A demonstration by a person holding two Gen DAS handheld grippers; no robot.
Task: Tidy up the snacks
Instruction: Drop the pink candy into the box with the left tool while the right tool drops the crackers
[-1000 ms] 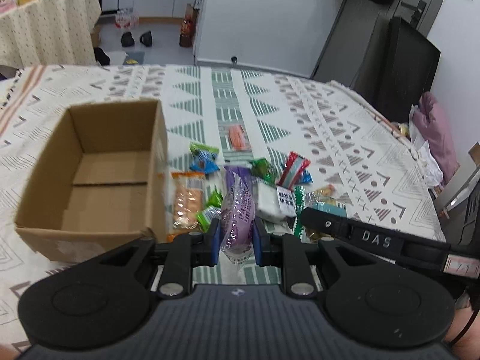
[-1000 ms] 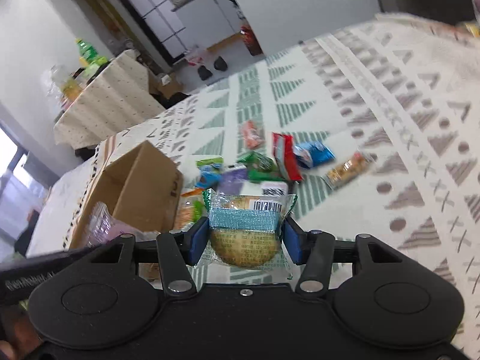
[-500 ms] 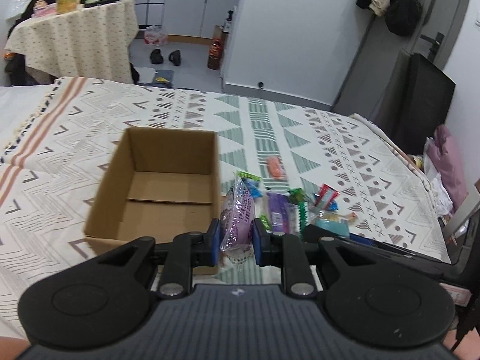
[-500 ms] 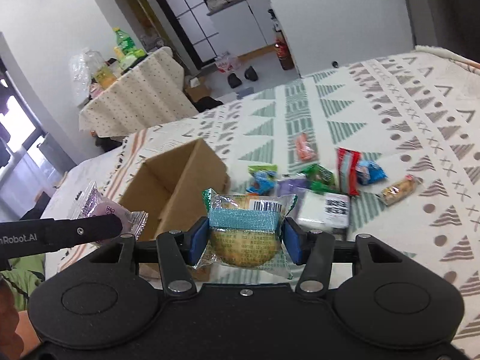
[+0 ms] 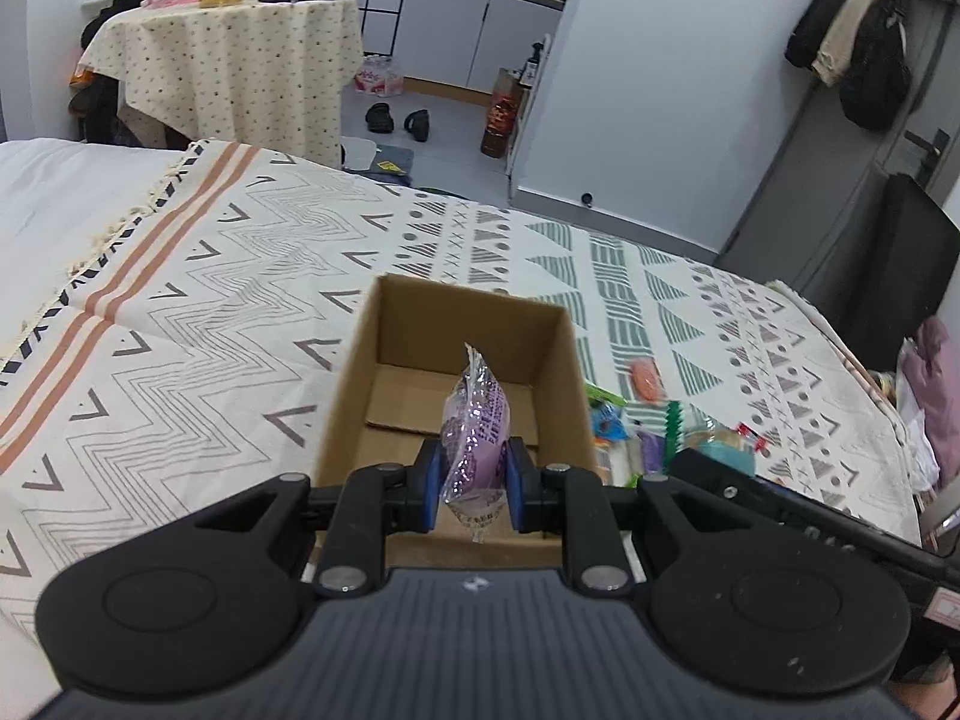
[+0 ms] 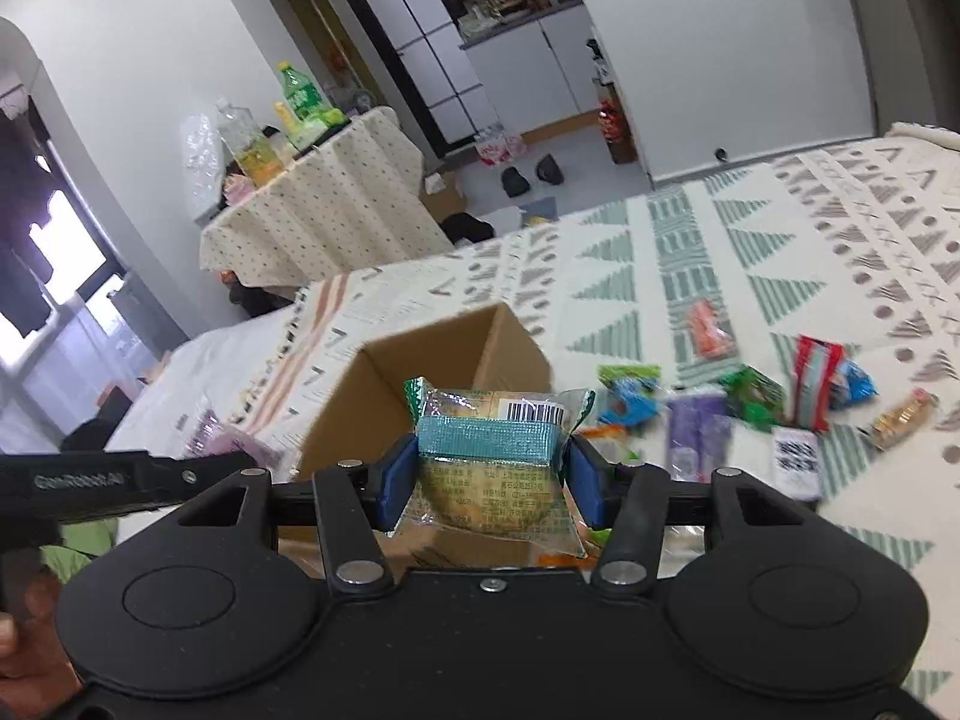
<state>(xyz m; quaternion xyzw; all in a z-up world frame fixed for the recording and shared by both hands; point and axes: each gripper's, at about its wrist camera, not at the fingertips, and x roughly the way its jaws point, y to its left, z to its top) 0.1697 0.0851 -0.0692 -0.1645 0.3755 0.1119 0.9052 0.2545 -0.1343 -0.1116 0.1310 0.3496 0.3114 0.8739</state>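
My left gripper is shut on a purple snack packet, held on edge above the near side of an open cardboard box whose floor is bare. My right gripper is shut on a clear packet with a teal band and a barcode, hovering over the near right corner of the same box. The left gripper's body shows at the left of the right wrist view. Loose snacks lie on the patterned cloth to the right of the box.
The patterned cloth covers a wide bed-like surface. Beyond its far edge are a small table with bottles, shoes on the floor and a white wall. A dark cabinet stands at the right.
Both grippers have moved left from above the snack pile to above the box, each still holding its packet. The box now sits straight ahead in both views.
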